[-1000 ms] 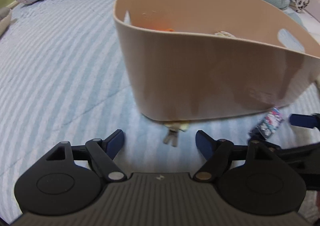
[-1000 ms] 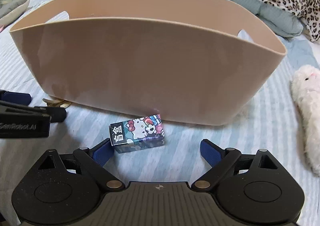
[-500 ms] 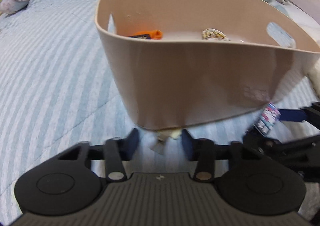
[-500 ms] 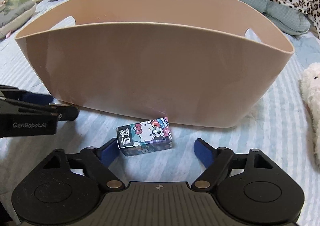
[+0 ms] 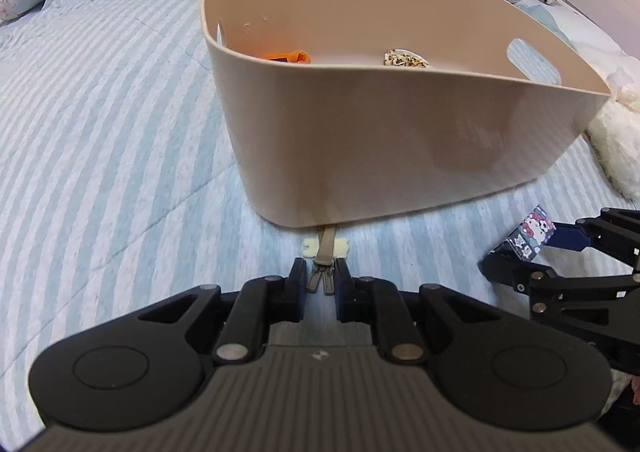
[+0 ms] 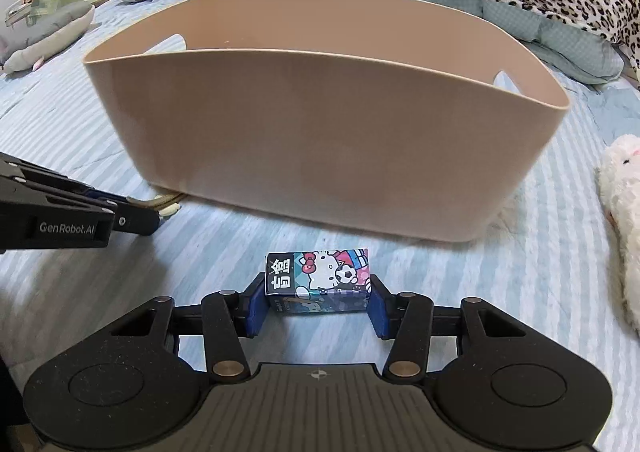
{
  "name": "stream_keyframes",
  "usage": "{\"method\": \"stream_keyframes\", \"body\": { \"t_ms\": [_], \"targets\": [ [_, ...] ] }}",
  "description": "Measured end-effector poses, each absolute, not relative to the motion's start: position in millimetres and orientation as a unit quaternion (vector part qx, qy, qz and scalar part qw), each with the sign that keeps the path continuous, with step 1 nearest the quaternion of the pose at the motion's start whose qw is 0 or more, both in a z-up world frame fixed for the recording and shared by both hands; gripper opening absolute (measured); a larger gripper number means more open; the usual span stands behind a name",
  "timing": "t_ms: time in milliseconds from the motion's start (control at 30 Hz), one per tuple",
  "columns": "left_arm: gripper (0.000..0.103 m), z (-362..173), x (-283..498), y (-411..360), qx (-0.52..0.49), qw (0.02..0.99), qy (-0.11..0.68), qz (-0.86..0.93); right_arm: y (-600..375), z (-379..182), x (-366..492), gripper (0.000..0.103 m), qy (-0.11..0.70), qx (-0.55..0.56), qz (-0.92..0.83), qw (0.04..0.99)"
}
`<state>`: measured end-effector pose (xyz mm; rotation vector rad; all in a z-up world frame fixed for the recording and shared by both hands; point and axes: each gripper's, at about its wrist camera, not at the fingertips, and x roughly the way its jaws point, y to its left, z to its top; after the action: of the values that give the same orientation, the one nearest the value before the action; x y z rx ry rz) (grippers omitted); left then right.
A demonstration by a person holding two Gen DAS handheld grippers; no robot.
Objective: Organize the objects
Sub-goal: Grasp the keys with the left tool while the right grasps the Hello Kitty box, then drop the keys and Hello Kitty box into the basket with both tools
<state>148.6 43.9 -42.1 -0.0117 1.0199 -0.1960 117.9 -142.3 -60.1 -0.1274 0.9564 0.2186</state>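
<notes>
Readable text, 2 items only.

1) "GenRobot.AI", white lettering on black body of left gripper, seen at left edge of right wrist view.

2) Small box, near centre of right wrist view, between pads of right gripper: two large white Chinese chars on dark left part of its face, printed sideways, read approx. 盲盒. Same box at right in left wrist view; print too small to read there.

A bed covered in a blue-and-white striped quilt. A tan tub sits on it ahead of both grippers; a cartoon-printed box lies before it, a white plush toy farther right.
</notes>
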Motion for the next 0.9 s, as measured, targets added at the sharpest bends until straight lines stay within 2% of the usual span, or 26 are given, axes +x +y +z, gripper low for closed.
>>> {"method": "stream_keyframes", "body": {
  "t_ms": [200, 500, 900],
  "targets": [
    [0.015, -27, 127, 38, 0.002, 0.875, 0.473, -0.100, -152, -44, 100, 0.047, 0.444, -0.066, 0.106, 0.887],
    [0.015, 30, 91, 45, -0.011, 0.900, 0.418, -0.123, -153, -5, 82, 0.047, 0.412, -0.056, 0.108, 0.903],
    [0.015, 112, 96, 44, -0.020, 0.936, 0.323, -0.137, -175, 83, 76, 0.047, 0.299, -0.052, 0.093, 0.948]
  ]
}}
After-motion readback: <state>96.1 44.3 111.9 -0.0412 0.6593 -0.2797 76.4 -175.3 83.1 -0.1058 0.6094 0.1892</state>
